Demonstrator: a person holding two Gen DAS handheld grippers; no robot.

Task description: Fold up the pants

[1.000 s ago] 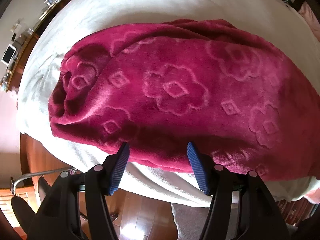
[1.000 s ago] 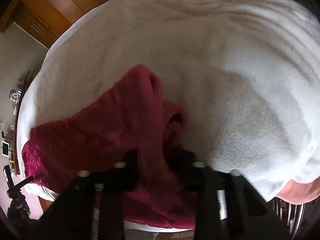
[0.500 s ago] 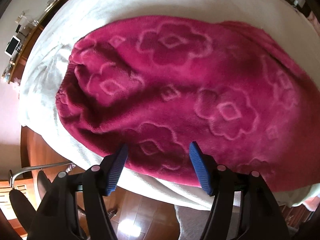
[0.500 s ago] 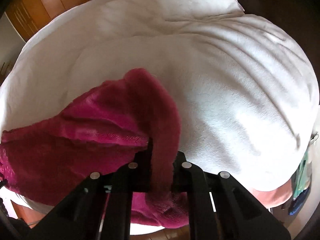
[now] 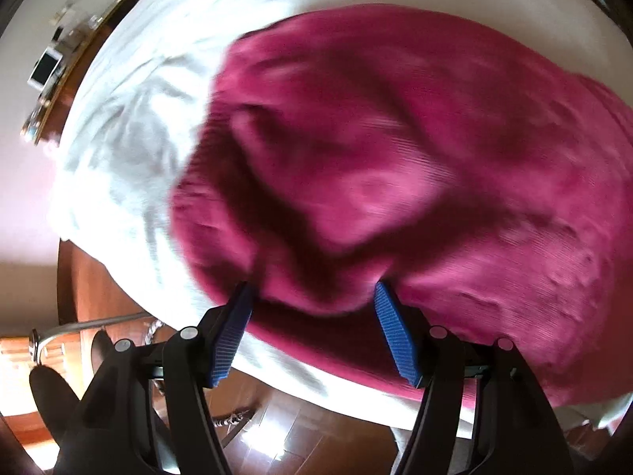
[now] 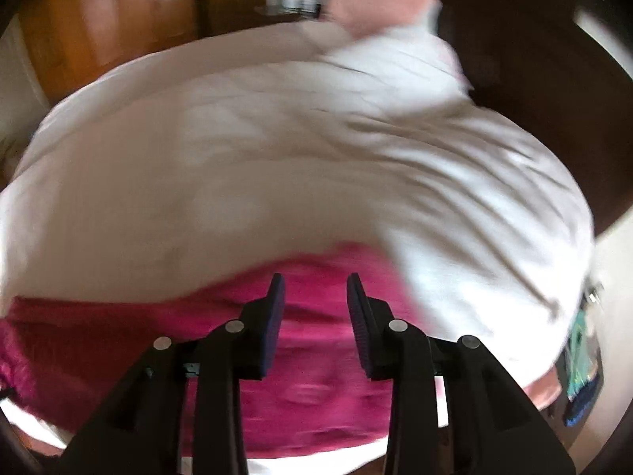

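Observation:
The magenta fleece pants (image 5: 395, 158) lie folded on the white bed, blurred by motion in the left wrist view. My left gripper (image 5: 312, 291) is open, its blue pads (image 5: 233, 332) at the pants' near edge with cloth bulging between them. In the right wrist view the pants (image 6: 308, 376) lie flat near the bed's front edge. My right gripper (image 6: 314, 283) is open and empty just above them, pads (image 6: 273, 320) apart.
The white bed cover (image 6: 277, 158) spreads far beyond the pants, with a pink pillow (image 6: 376, 8) at the head. Wooden wardrobe doors (image 6: 99, 31) stand behind. A shelf with small items (image 5: 51, 67) runs along the left. Wooden floor (image 5: 296, 427) lies below the bed edge.
My right gripper has let go of the pants fold it was holding and now stands open above the cloth. The left gripper has moved in closer to the pants' edge.

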